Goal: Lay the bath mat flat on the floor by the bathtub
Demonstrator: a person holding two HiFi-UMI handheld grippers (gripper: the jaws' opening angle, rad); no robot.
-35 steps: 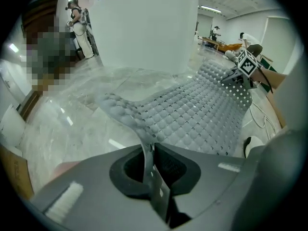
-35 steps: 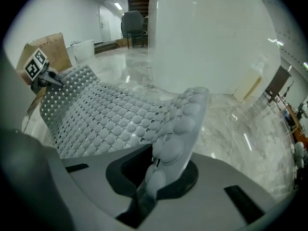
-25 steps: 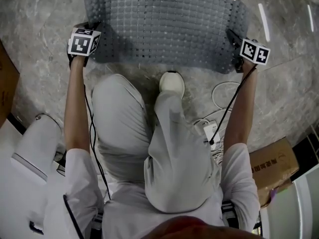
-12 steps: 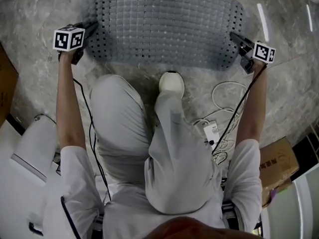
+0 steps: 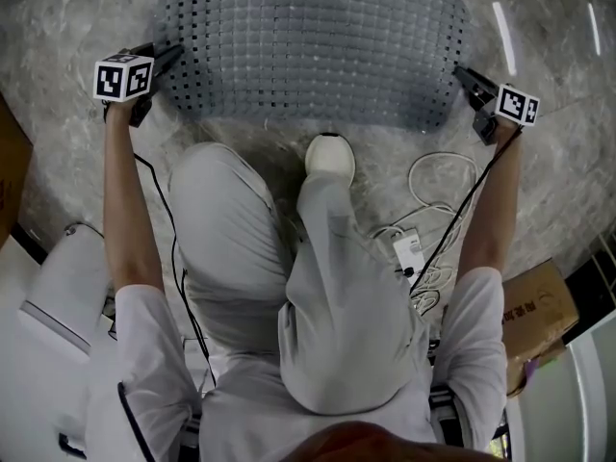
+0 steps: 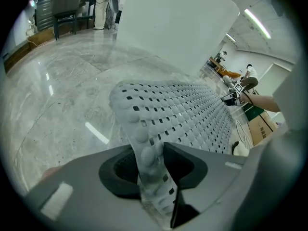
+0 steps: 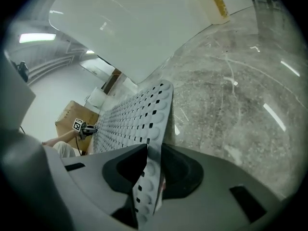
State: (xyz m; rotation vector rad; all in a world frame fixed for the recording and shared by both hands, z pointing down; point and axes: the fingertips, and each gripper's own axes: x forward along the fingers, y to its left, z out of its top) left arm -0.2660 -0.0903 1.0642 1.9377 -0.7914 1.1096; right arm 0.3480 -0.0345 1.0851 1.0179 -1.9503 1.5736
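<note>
Both short ends of the bath mat (image 5: 308, 46) run between gripper jaws, one gripper per end, which keeps the sheet spread wide and square. It lies on the marble floor (image 5: 67, 27) beside the white bathtub (image 6: 173, 28). The left gripper (image 5: 166, 58) is opening, with the mat's edge loose between its jaws. The right gripper (image 5: 465, 75) stands wide, its edge unpinched. Judging by this, release is the step in hand.

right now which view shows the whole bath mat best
The head view: it looks down on the bath mat, showing nearly its whole outline spread on the floor. The left gripper view shows only one end close up, the rest foreshortened. The right gripper view shows the opposite end the same way.
</note>
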